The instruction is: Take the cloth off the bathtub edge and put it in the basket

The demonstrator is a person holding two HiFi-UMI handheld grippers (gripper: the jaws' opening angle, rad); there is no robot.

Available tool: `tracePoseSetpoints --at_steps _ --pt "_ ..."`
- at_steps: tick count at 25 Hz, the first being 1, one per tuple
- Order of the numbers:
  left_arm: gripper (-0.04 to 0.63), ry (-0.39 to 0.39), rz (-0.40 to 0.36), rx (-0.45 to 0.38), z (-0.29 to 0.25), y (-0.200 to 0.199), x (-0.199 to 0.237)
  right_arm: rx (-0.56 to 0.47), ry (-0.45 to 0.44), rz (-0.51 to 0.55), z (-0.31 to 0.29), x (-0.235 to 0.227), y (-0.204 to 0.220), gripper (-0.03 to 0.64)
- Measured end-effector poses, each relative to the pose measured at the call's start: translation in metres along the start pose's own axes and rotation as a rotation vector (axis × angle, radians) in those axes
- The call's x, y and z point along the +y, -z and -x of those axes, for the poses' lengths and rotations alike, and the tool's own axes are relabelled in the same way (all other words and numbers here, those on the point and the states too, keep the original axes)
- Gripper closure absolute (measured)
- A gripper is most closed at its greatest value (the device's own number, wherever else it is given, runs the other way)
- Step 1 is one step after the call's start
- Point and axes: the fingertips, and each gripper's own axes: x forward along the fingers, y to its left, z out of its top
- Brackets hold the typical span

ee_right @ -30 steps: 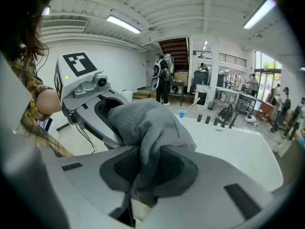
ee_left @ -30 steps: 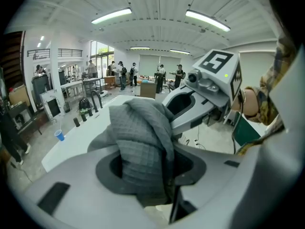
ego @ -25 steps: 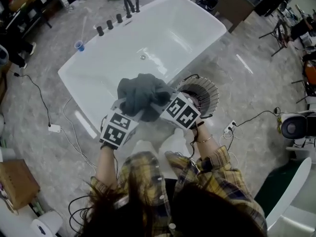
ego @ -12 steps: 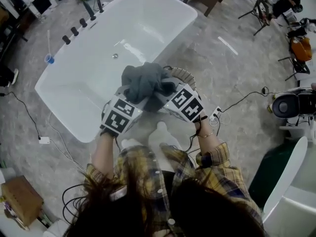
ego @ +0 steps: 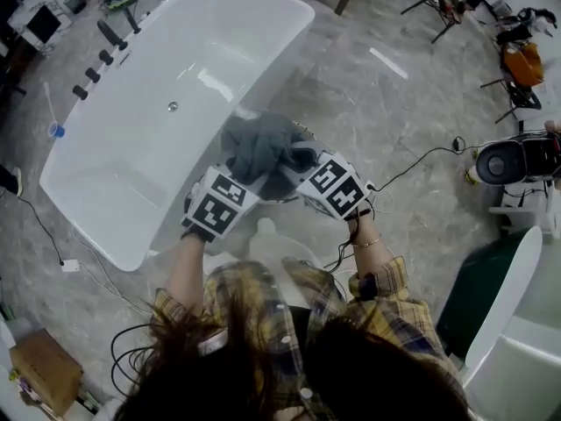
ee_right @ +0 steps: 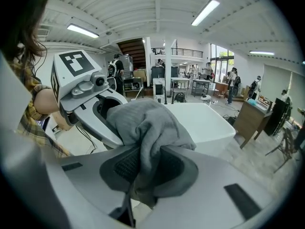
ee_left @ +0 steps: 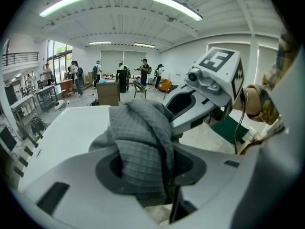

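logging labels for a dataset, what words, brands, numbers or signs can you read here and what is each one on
No readable text in any view.
The left marker cube and the right marker cube: black-and-white square patterns only, no letters or numbers.
The gray cloth and the white bathtub: no print visible.
Background clutter: too small to read.

White bathtub on grey marbled floor
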Motion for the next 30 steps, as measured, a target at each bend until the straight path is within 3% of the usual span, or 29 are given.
tracePoseSetpoints --at_steps 12,19,30 --pt "0.42 0.028 0.081 0.054 -0.091 0.015 -0.006 0.067 -0.061 -0.044 -0.024 -0.051 0.074 0.529" --pt "0.42 0.023 0.175 0.108 -0.141 0.064 0.011 0.117 -0.138 -0.069 -0.08 -0.063 0.119 0.529" --pt "0.42 0.032 0.258 0.173 -0.228 0.15 0.039 0.188 -0.14 -0.134 -0.174 -0.08 0.201 0.529"
